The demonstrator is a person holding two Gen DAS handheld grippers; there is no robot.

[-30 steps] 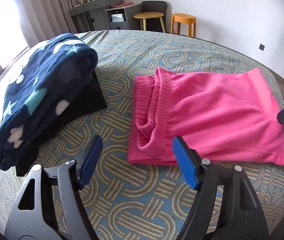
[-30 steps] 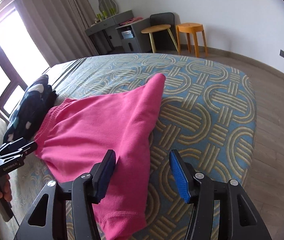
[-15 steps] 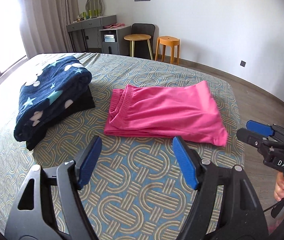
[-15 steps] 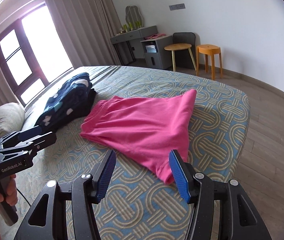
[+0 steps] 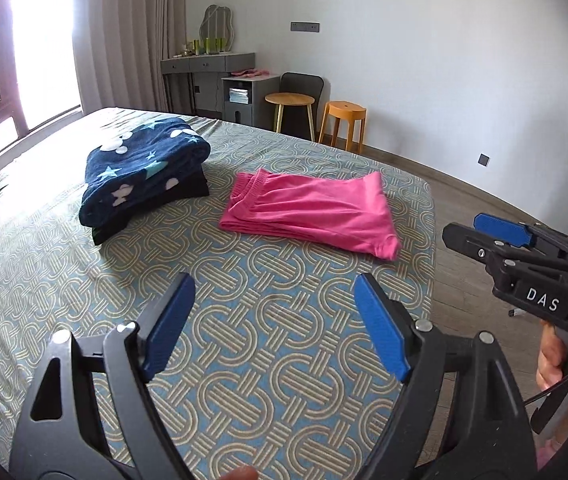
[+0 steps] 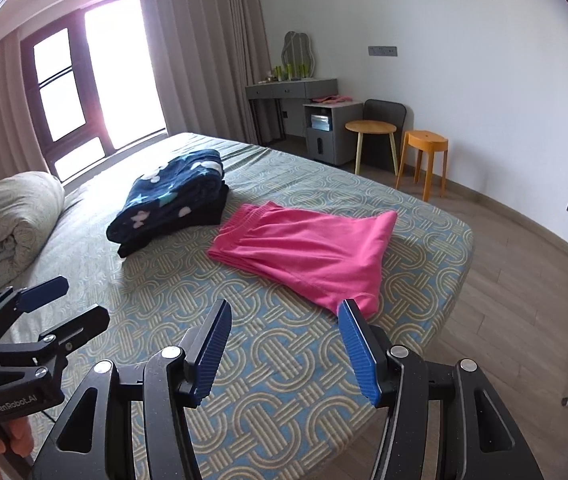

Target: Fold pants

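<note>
Your bed [image 6: 284, 360] with the blue-and-tan loop-pattern cover fills most of both views, sitting in a room with curtains [image 6: 188, 48], a grey desk [image 6: 292, 88] and 2 stools [image 6: 424, 148]. The pink pants [image 6: 308, 248] lie folded flat near the foot corner, beside a navy star blanket [image 6: 168, 196] stacked on something dark, maybe more clothes. Your left gripper [image 5: 272, 320] and right gripper [image 6: 284, 348] hover over the cover, jaws apart, holding nothing.
</note>
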